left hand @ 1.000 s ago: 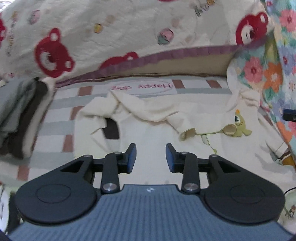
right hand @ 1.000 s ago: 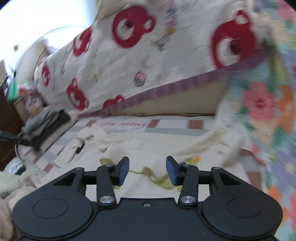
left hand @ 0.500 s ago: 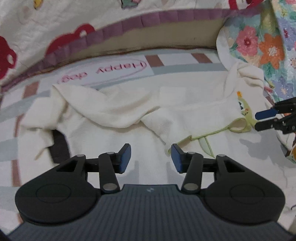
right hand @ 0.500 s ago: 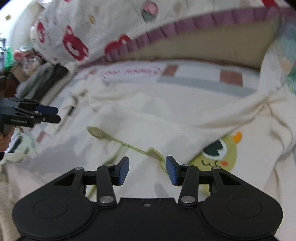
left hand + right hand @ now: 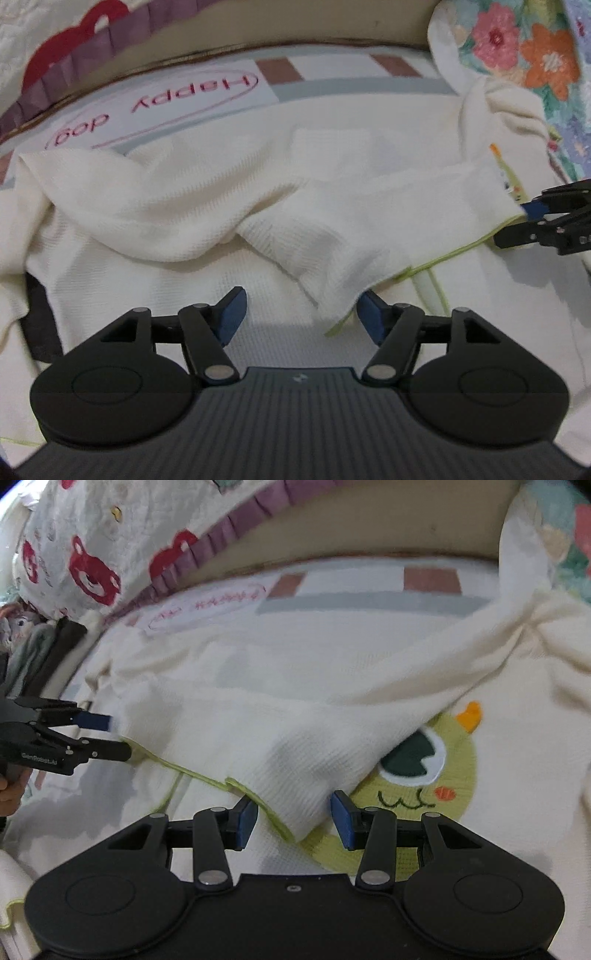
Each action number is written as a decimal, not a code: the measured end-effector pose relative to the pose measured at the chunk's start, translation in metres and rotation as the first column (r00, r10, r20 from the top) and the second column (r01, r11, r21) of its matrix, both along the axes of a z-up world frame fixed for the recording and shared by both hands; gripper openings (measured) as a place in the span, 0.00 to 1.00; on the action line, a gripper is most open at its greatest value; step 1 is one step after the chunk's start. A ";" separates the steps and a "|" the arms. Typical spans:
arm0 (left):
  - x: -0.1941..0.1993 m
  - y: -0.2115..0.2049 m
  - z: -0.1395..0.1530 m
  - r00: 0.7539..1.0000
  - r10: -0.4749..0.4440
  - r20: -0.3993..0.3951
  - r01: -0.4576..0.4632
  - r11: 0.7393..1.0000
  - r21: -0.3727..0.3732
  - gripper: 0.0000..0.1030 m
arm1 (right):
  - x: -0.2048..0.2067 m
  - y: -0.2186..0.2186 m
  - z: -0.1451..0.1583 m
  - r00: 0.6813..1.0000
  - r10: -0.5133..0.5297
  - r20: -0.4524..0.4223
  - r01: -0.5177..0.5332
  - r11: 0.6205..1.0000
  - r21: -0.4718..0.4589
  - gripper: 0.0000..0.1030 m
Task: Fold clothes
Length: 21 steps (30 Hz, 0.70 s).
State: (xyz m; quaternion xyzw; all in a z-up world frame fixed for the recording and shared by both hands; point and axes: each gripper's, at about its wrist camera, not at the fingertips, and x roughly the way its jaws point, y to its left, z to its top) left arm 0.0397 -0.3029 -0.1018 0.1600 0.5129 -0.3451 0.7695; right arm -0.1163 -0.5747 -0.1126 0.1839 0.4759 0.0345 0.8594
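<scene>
The cream sleeve (image 5: 295,738) covers part of the green monster patch (image 5: 417,775). Bear-print quilt (image 5: 92,554) runs off the top edge; lettering on the mat (image 5: 207,605) is blurred.

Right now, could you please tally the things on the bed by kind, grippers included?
Grippers: 2, left and right, both open.
Cream garment: 1.
Grey clothes pile: 1.
Bear quilt: 1.
Floral quilt: 1.
Total: 6.
</scene>
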 end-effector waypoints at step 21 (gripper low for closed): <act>0.116 -0.075 0.103 0.845 0.286 0.452 -0.198 0.952 -0.233 0.60 | 0.141 -0.079 0.113 0.859 -0.159 0.487 0.274 0.946 -0.175 0.22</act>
